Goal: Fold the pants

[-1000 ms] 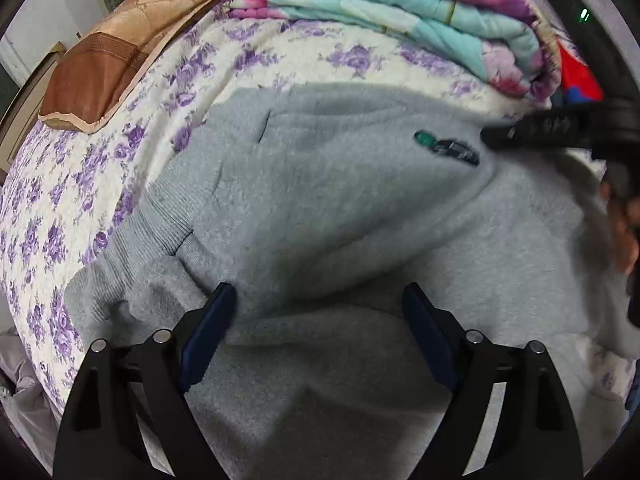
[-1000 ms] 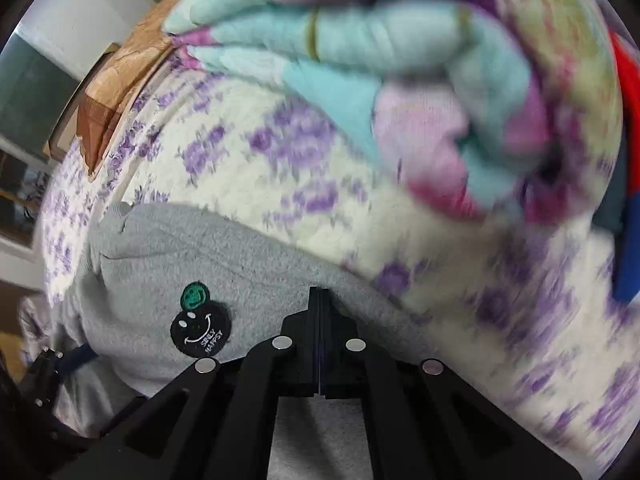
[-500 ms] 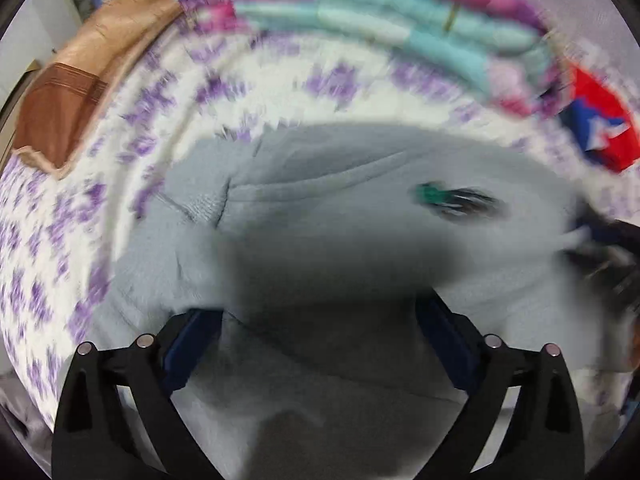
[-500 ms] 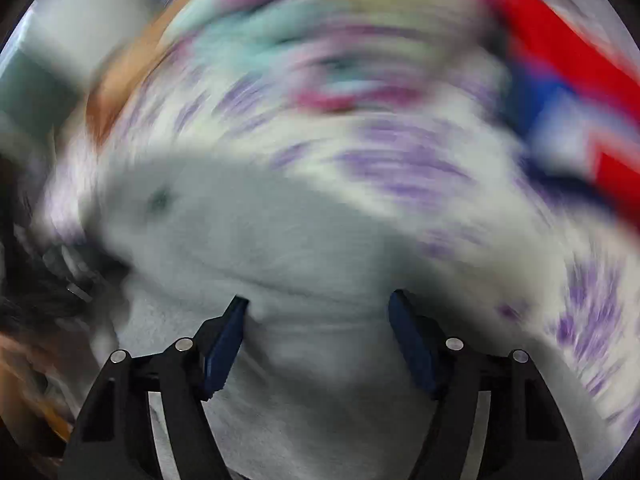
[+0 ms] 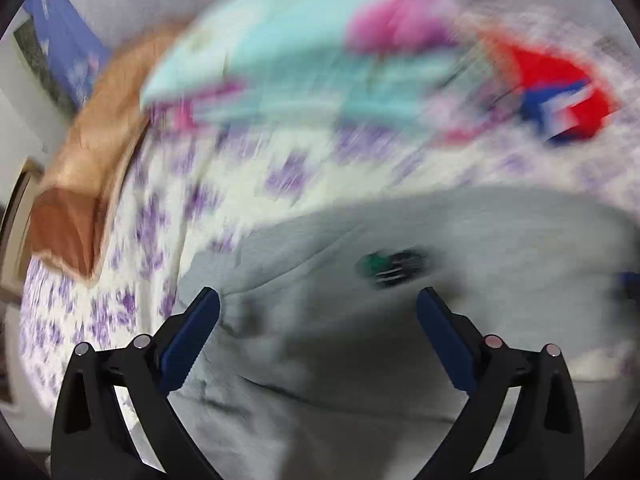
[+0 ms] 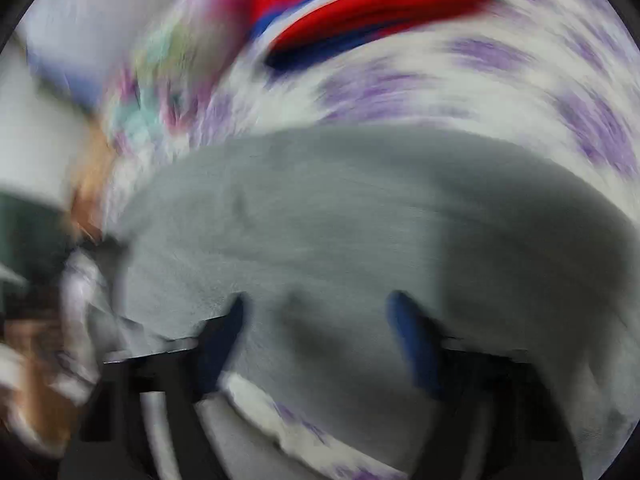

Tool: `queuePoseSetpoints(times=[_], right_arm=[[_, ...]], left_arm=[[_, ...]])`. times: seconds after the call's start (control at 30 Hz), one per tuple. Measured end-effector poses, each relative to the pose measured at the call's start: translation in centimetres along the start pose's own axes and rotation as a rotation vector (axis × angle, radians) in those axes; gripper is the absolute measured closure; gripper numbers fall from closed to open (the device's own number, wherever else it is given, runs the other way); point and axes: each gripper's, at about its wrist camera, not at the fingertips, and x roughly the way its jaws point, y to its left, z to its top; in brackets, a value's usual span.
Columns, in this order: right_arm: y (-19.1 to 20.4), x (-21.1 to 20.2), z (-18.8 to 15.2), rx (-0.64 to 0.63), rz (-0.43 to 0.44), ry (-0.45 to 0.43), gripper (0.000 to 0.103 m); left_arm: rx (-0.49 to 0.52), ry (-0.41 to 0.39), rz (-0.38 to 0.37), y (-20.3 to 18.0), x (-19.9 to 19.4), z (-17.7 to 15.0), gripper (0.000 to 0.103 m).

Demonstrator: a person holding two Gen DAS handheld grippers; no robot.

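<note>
A bed sheet with purple flowers covers the bed. At the far side lies a folded turquoise quilt; a brown pillow lies far left, beside a pale wall.

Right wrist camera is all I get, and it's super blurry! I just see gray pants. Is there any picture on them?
Observer: Yes. The left wrist view shows a small green and black patch on the gray pants.
Operator: Cool! Is the other gripper grabbing the pants?
Observer: No. The left gripper is open, with its blue fingers wide apart. The pants show between them and nothing is pinched.
</note>
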Motion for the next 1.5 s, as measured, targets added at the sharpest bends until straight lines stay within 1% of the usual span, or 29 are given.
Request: queuePoseSetpoints(times=[0.03, 0.07, 0.1, 0.13, 0.17, 0.2, 0.23, 0.27, 0.3, 0.37, 0.4, 0.43, 0.47, 0.57, 0.6, 0.63, 0.7, 0.73, 0.77, 0.8, 0.87, 0.9, 0.97, 1.03, 1.13, 1.23, 1.37, 1.43, 1.5], right_arm=[[-1.7, -1.3, -0.4, 0.029, -0.054, -0.013, 0.051], [-3.4, -3.1, -1.1, 0.036, -0.123, -0.031, 0.064], [-4.3, -4.2, -1.8, 0.036, -0.174, -0.032, 0.071], [-4.5, -5.1, -2.2, 0.033, -0.216, -0.033, 0.072], [-4.2, -6.1, -2.6, 0.017, -0.286, -0.050, 0.065], [-3.7, -7.0, -3.3, -0.006, -0.303, -0.066, 0.054], [-3.3, -7.8, -4.2, -0.028, -0.311, -0.089, 0.028], [-2.9, -9.2, -5.5, -0.053, -0.303, -0.129, 0.014], [-2.7, -10.1, -6.4, -0.068, -0.301, -0.149, 0.010], [-1.8, -11.4, -9.1, -0.111, -0.281, -0.134, 0.008], [-1.6, -11.8, -10.1, -0.133, -0.269, -0.115, 0.008], [-1.0, -11.5, -11.0, -0.155, -0.254, -0.096, 0.008], [0.2, -10.3, -11.9, -0.167, -0.224, -0.073, 0.008], [1.6, -8.7, -14.0, -0.168, -0.101, 0.016, 0.008], [2.2, -8.0, -14.9, -0.187, -0.099, 0.054, 0.008], [2.4, -7.4, -15.9, -0.221, -0.125, 0.078, 0.008], [1.4, -6.4, -18.3, -0.303, -0.274, 0.121, 0.008], [0.1, -6.0, -19.1, -0.311, -0.324, 0.144, 0.007], [-0.9, -6.8, -20.0, -0.326, -0.303, 0.119, 0.007], [-1.1, -7.7, -20.2, -0.329, -0.299, 0.113, 0.008], [-0.9, -9.2, -19.7, -0.291, -0.301, 0.148, 0.008], [-0.6, -10.0, -19.2, -0.279, -0.300, 0.143, 0.008], [0.6, -11.9, -17.1, -0.291, -0.272, 0.058, 0.008], [2.0, -13.0, -13.9, -0.305, -0.277, -0.043, 0.007], [3.2, -12.3, -9.4, -0.308, -0.291, -0.129, 0.007], [4.8, -9.9, -4.7, -0.329, -0.310, -0.165, 0.007], [6.7, -7.2, -1.7, -0.356, -0.272, -0.166, 0.007], [7.5, -6.1, -0.5, -0.382, -0.258, -0.153, 0.007], [8.5, -4.4, 1.0, -0.435, -0.271, -0.125, 0.007]], left_arm=[[-0.019, 0.061, 0.026, 0.7, 2.2, 0.0, 0.005], [-0.040, 0.079, 0.005, 1.7, 4.0, 0.0, 0.004], [-0.053, 0.068, -0.017, 2.1, 4.2, -0.1, 0.004], [-0.061, 0.063, -0.015, 2.2, 4.0, 0.1, 0.004], [-0.057, 0.059, 0.010, 2.0, 3.6, 0.3, 0.004], [-0.047, 0.044, 0.044, 1.6, 2.9, 0.3, 0.004], [-0.039, 0.024, 0.075, 1.2, 2.0, 0.3, 0.004], [-0.042, -0.006, 0.088, 1.0, 0.7, 0.1, 0.005], [-0.051, -0.029, 0.066, 0.8, -0.6, -0.1, 0.005], [-0.064, -0.073, -0.025, 0.7, -3.5, -1.3, 0.005], [-0.061, -0.092, -0.052, 0.7, -4.7, -2.0, 0.005], [-0.051, -0.113, -0.075, 0.4, -6.0, -3.3, 0.005], [-0.043, -0.122, -0.090, 0.2, -6.4, -4.0, 0.005], [-0.037, -0.096, -0.129, -0.6, -6.8, -7.5, 0.005], [-0.042, -0.082, -0.132, -0.7, -6.3, -8.4, 0.005], [-0.047, -0.070, -0.134, -0.4, -5.9, -9.3, 0.005], [-0.037, -0.021, -0.133, -0.2, -4.3, -12.0, 0.005], [-0.029, 0.020, -0.108, 0.1, -3.1, -13.3, 0.005], [-0.021, 0.082, -0.061, 0.4, -1.5, -14.6, 0.005], [-0.026, 0.101, -0.061, 0.9, -1.0, -15.6, 0.005], [-0.037, 0.069, -0.108, 2.1, -2.1, -16.5, 0.005], [-0.028, 0.054, -0.123, 2.3, -2.8, -16.6, 0.005], [-0.008, -0.011, -0.161, 3.1, -5.0, -15.9, 0.005], [-0.008, -0.082, -0.163, 4.2, -6.7, -14.3, 0.005], [-0.066, -0.132, -0.177, 6.4, -7.5, -11.0, 0.005], [-0.108, -0.118, -0.152, 8.3, -6.3, -6.5, 0.005], [-0.126, -0.013, -0.098, 10.0, -2.2, -1.9, 0.005], [-0.121, 0.038, -0.100, 10.1, -0.1, -0.2, 0.005], [-0.094, 0.062, -0.103, 9.9, 1.4, 0.6, 0.005]])
